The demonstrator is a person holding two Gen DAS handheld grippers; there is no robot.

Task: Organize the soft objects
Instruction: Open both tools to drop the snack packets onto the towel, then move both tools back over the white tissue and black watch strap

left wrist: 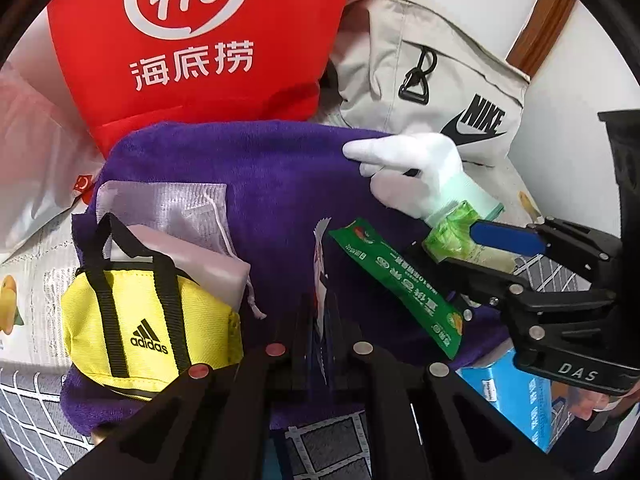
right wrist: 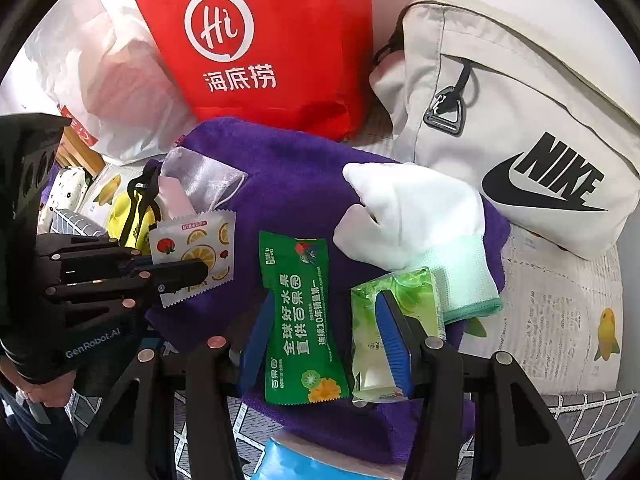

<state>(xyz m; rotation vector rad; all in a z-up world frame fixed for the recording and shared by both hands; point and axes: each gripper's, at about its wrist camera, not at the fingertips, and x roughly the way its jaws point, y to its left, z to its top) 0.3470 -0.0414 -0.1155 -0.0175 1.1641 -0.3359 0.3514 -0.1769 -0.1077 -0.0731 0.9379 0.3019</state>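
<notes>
Both fingers half-hidden behind packets on purple towel.

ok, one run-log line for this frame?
left gripper: shut on fruit-print sachet | right gripper: open, astride green wet-wipe packet | green tissue pack beside right finger | all on purple towel

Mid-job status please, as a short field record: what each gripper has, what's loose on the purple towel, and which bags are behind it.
left gripper: shut on fruit-print packet
right gripper: open, fingers straddling green packet
beside it: light green tissue pack, under one finger
surface: purple towel
also on towel: white glove, yellow mini bag, mesh pouch
behind: red bag, beige Nike bag
</notes>
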